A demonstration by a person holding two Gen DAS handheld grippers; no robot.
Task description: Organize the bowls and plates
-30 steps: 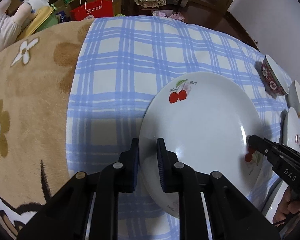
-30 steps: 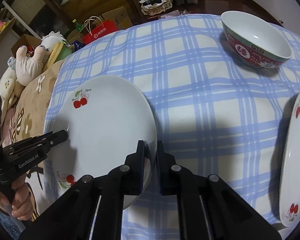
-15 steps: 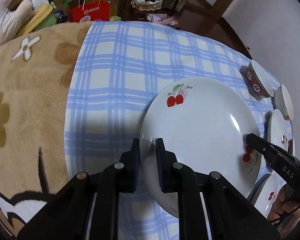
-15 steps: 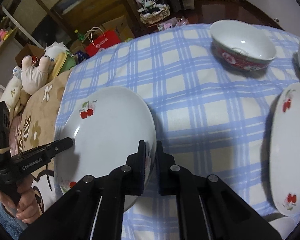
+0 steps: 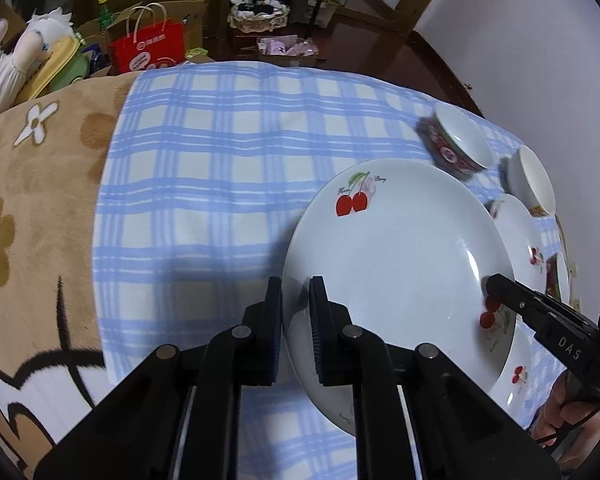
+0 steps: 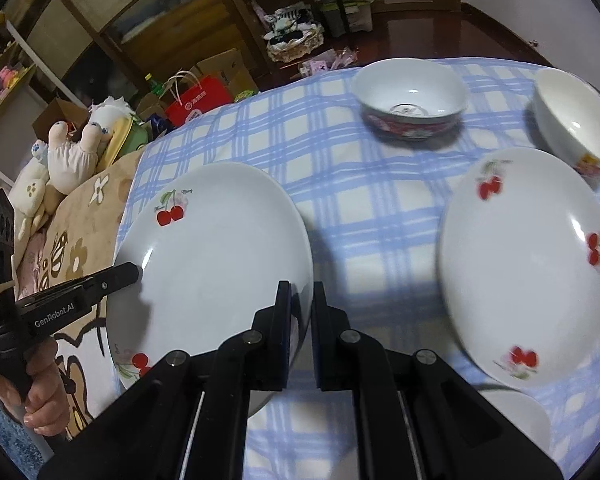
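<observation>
Left tool (image 5: pixel 296 312) and right tool (image 6: pixel 300 316) each clamped opposite rims of one cherry plate (image 5: pixel 396 264) (lifted); a second plate (image 6: pixel 528 264) lay right of the right tool.

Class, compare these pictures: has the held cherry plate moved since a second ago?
Yes. The cherry plate, gripped by both grippers, has lifted off the checked cloth and shifted toward the second plate.

Place: a lived-in home, a dining or living room.
Worktop: a blue-and-white checked cloth (image 6: pixel 340 184) over a tan fleece blanket with flower shapes (image 5: pixel 32 184).
Tableware: white ceramic plates printed with red cherries (image 6: pixel 216 252) and a red-patterned china bowl (image 6: pixel 412 100).
Clutter behind (on the dark wooden floor): a red paper shopping bag (image 5: pixel 148 50), cream plush toys (image 6: pixel 72 148), cardboard boxes (image 6: pixel 224 68), wooden shelving (image 6: pixel 80 12).
</observation>
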